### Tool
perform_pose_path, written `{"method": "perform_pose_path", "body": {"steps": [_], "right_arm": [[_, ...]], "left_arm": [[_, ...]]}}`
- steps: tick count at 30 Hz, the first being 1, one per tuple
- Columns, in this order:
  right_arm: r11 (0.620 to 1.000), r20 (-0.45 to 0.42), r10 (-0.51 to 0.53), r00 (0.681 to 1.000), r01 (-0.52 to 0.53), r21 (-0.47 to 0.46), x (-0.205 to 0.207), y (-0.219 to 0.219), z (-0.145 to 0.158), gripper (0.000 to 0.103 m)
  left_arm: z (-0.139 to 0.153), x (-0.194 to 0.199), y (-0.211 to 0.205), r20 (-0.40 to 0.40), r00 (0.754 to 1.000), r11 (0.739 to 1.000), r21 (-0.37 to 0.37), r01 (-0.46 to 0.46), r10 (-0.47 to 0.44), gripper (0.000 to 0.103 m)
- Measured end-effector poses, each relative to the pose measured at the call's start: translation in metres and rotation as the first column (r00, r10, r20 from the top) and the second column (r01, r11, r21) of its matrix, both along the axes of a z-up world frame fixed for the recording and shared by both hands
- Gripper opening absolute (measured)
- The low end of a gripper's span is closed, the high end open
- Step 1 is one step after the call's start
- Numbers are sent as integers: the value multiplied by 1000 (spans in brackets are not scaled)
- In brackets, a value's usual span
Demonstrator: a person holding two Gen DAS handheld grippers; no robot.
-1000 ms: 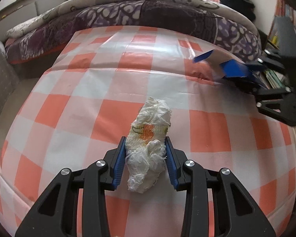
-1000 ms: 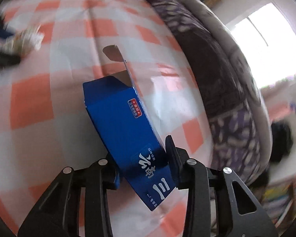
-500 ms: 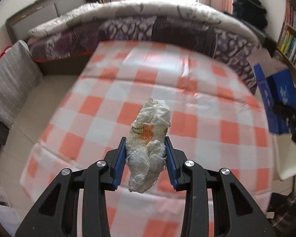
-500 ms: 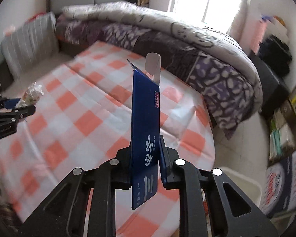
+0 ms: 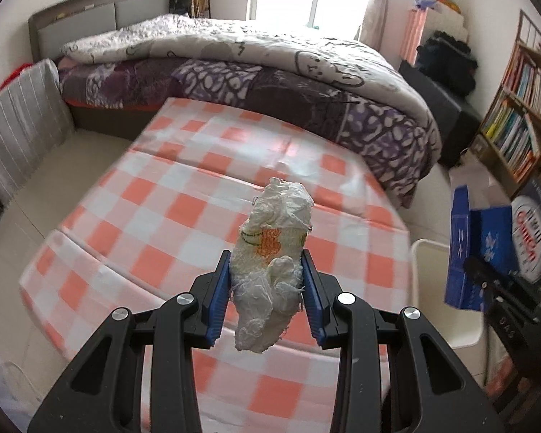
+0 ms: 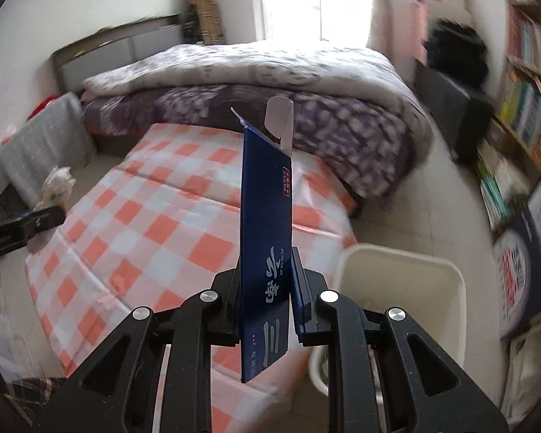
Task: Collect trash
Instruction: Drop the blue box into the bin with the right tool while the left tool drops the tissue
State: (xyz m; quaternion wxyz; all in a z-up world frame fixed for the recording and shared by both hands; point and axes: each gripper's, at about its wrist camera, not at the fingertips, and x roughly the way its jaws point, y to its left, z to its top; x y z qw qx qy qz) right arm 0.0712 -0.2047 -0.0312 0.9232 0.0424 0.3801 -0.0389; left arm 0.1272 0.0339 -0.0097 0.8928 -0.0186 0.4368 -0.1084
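Observation:
My left gripper [image 5: 267,288] is shut on a crumpled white tissue wad [image 5: 274,252] with orange marks, held high above the checked table. My right gripper [image 6: 266,288] is shut on a flat blue carton [image 6: 267,238] with an open white flap, held upright. A cream waste bin [image 6: 407,263] stands on the floor just right of the table, below and right of the right gripper. In the left wrist view the bin [image 5: 425,252] and the blue carton [image 5: 476,249] show at the right. In the right wrist view the tissue wad [image 6: 56,187] shows at the far left.
The table has an orange and white checked cloth [image 5: 198,216]. Behind it is a bed with a purple and white quilt [image 5: 270,72]. A bookshelf [image 5: 523,115] and a printed box [image 5: 530,238] stand at the right. A grey cushion [image 5: 18,126] is at the left.
Both grippers have risen and pulled back from the table with their loads. The right gripper has turned the carton upright and the bin has come into view beside it.

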Motion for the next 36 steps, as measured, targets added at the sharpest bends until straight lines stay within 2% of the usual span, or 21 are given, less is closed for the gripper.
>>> {"method": "perform_pose_path", "body": {"steps": [4,8,14,18,20,22,29,36], "right_arm": [[996,-57,-86,995,88,28,-4,-37,-10,20],[986,-98,-165,981,167,15,-6,-67,-18,20],[962,-176,-261,949,270,28,-7,-103,-33,21],[949,-210,-300,931,313,32,-11,-118,-38,32],[942,-209,-321,924,334,26,-14,-124,-37,42],[933,-192,-350,917,359,14,-18,-130,-33,63],[889,-160,-452,877,458,1,-37,-160,-24,75],[836,-111,-548,829,548,-29,-55,-185,-13,85]], "left_arm": [[-19,0,-18,-21,1000,998,-70,3,-5,37],[-42,5,-42,-62,998,999,-49,21,-24,37],[-42,6,-75,-41,995,993,-73,92,-95,37],[-48,2,-99,-49,989,989,-67,134,-137,37],[-51,1,-109,-53,987,986,-68,151,-155,37],[-55,-1,-119,-59,983,983,-72,168,-172,37],[-66,-9,-152,-85,967,970,-78,232,-238,37],[-76,-25,-198,-114,932,937,-104,334,-344,37]]}}
